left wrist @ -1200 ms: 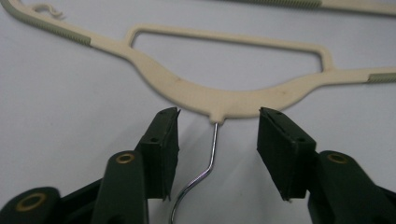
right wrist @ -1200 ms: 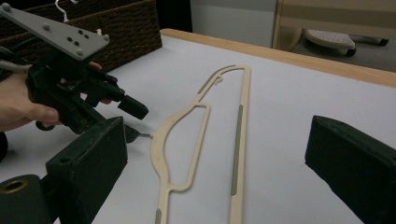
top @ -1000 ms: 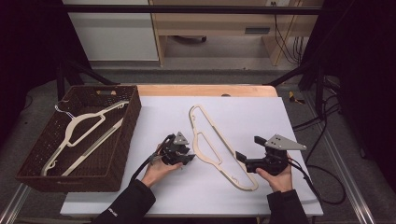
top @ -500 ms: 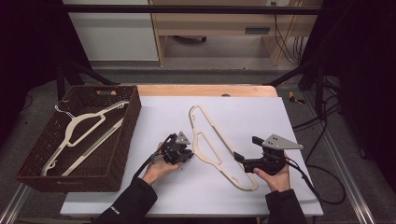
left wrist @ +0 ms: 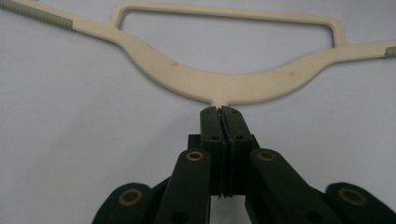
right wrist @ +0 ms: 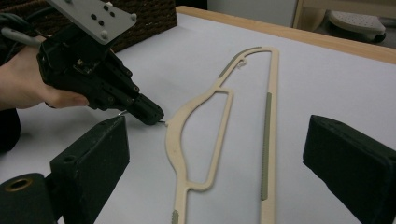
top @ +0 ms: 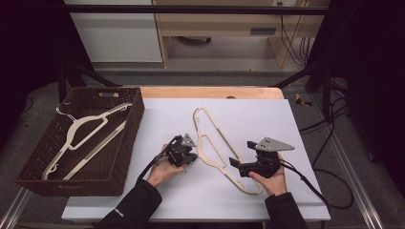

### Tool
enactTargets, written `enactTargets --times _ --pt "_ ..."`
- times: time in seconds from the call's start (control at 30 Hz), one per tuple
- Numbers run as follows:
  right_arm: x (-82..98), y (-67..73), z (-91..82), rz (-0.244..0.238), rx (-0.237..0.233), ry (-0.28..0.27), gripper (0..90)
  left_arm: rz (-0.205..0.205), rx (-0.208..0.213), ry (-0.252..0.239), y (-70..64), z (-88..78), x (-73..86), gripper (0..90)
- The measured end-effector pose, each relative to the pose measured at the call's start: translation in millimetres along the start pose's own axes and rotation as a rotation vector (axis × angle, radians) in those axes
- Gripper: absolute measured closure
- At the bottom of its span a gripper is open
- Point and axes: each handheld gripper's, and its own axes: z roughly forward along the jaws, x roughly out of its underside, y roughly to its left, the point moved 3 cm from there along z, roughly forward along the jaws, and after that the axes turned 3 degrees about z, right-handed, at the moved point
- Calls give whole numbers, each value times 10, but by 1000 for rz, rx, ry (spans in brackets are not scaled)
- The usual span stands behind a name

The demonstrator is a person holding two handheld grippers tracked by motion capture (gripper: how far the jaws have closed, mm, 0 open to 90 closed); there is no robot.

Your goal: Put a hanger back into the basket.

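1. Since the earlier frame, the left gripper (left wrist: 219, 111) has just closed onto the neck stub of the cream plastic coat hanger (top: 215, 140) lying on the white table (top: 310, 124).
2. The right gripper (top: 235, 164) hovers wide open over the hanger, holding nothing.

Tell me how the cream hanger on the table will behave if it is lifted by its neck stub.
The hanger looks thin and open-framed, so probably light and fairly stiff. The left gripper pinches only its small neck stub, so it may swing or twist. Lying flat, it won't roll.
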Motion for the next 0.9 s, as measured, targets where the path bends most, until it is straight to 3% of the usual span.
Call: enactTargets --times 0.27,0.4,0.9 --pt "-13 94 147 -8 -28 16 92 29 -11 4 -91 -174 -117 886" --pt "-38 166 244 -18 -51 29 102 45 -26 28 -152 -239 -183 886" --pt "20 330 554 -45 -63 102 176 39 -44 26 -233 -413 -346 887"
